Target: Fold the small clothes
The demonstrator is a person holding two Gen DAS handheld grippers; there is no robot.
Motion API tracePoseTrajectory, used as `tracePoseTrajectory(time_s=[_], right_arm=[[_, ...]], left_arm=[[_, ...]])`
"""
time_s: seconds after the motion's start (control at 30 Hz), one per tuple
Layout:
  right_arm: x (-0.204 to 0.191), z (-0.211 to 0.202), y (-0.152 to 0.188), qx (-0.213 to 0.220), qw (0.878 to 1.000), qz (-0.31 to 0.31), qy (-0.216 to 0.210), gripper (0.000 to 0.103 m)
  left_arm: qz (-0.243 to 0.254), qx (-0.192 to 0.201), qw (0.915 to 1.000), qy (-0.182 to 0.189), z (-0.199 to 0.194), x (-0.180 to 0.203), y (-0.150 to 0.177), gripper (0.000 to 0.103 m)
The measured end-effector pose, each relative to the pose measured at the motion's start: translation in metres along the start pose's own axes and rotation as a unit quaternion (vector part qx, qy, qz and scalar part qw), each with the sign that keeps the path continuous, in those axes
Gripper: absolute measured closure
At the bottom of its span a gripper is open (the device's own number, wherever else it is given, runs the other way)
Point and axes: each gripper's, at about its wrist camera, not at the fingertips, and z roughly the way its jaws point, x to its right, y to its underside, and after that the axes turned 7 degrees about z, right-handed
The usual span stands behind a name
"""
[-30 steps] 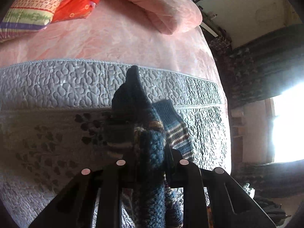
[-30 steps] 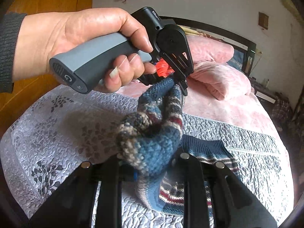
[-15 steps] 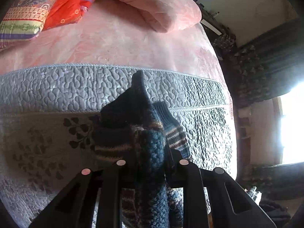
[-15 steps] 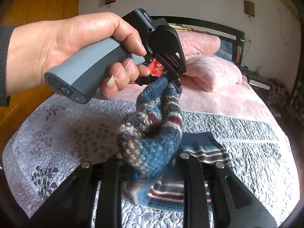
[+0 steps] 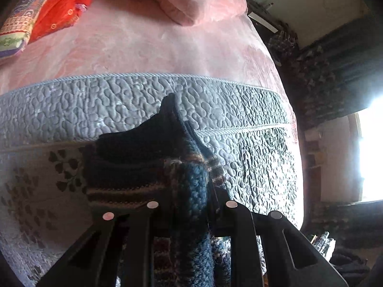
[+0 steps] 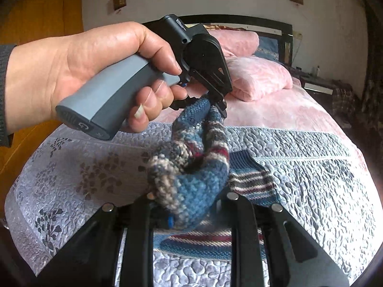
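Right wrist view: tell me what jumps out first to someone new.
A bare hand at upper left grips the left gripper, shut on one end of a striped knit sock. The right gripper at the bottom clamps its other end. A second sock lies on the grey quilt.

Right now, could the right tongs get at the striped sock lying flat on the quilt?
Probably not yet: the right tongs are shut on the knitted sock, also held by the left tongs, which hangs over the flat sock.
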Motion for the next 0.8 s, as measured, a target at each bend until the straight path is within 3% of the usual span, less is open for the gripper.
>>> tracePoseTrajectory(time_s=[0.3, 0.8], right_arm=[[0.043, 0.011, 0.018, -0.005, 0.999, 0.034, -0.013, 0.083], [0.112, 0.039, 0.061, -0.026, 0.993, 0.113, -0.023, 0.083]], left_arm=[[0.015, -0.01, 0.9997, -0.017, 0.041, 0.022, -0.001, 0.083], [0.051, -0.005, 0.9945, -0.092, 0.115, 0.058, 0.004, 0.083]])
